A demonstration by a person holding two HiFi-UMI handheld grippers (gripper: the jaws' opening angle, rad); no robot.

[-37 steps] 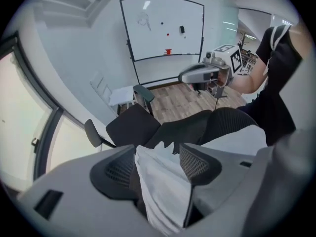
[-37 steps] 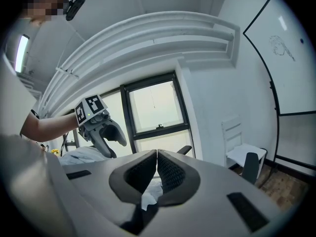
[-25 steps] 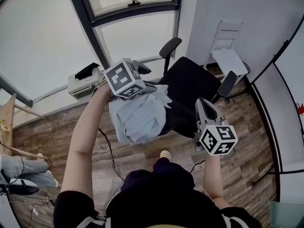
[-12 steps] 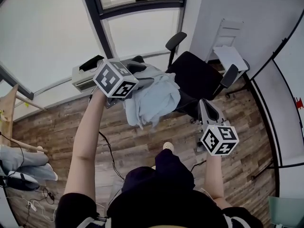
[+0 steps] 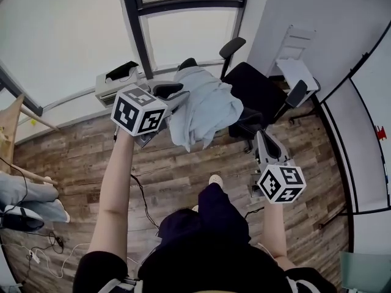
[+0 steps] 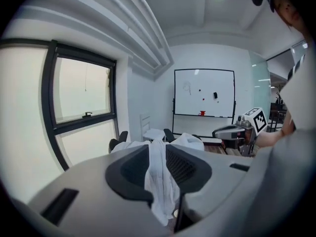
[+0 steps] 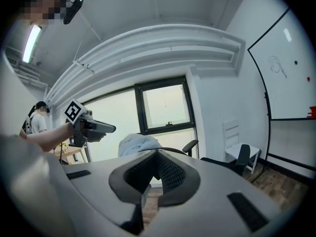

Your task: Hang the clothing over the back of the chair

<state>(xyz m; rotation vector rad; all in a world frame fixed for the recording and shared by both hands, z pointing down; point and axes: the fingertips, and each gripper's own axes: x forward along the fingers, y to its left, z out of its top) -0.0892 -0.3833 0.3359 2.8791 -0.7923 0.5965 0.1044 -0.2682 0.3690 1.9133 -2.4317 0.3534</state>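
Observation:
A pale blue piece of clothing [image 5: 204, 105] hangs in a bunch over the back of a black office chair [image 5: 259, 90], hiding most of the backrest. My left gripper [image 5: 174, 93] is at the cloth's left edge. In the left gripper view a strip of the clothing [image 6: 159, 177] runs between the closing jaws [image 6: 159, 157], and the pads press on it. My right gripper [image 5: 264, 136] hangs lower right, beside the chair seat, apart from the cloth. Its jaws [image 7: 158, 154] are shut with nothing in them, and it faces the draped clothing [image 7: 138, 143].
A white chair [image 5: 296, 66] stands against the right wall. A white unit [image 5: 116, 84] sits under the window, with cables [image 5: 137, 182] trailing over the wooden floor. A whiteboard [image 6: 204, 93] is on the far wall. A wooden table [image 5: 12, 133] is at the left.
The left gripper has carried the clothing up and right, from in front of the seat onto the chair back, and has rolled. The right gripper moved forward a little beside the chair.

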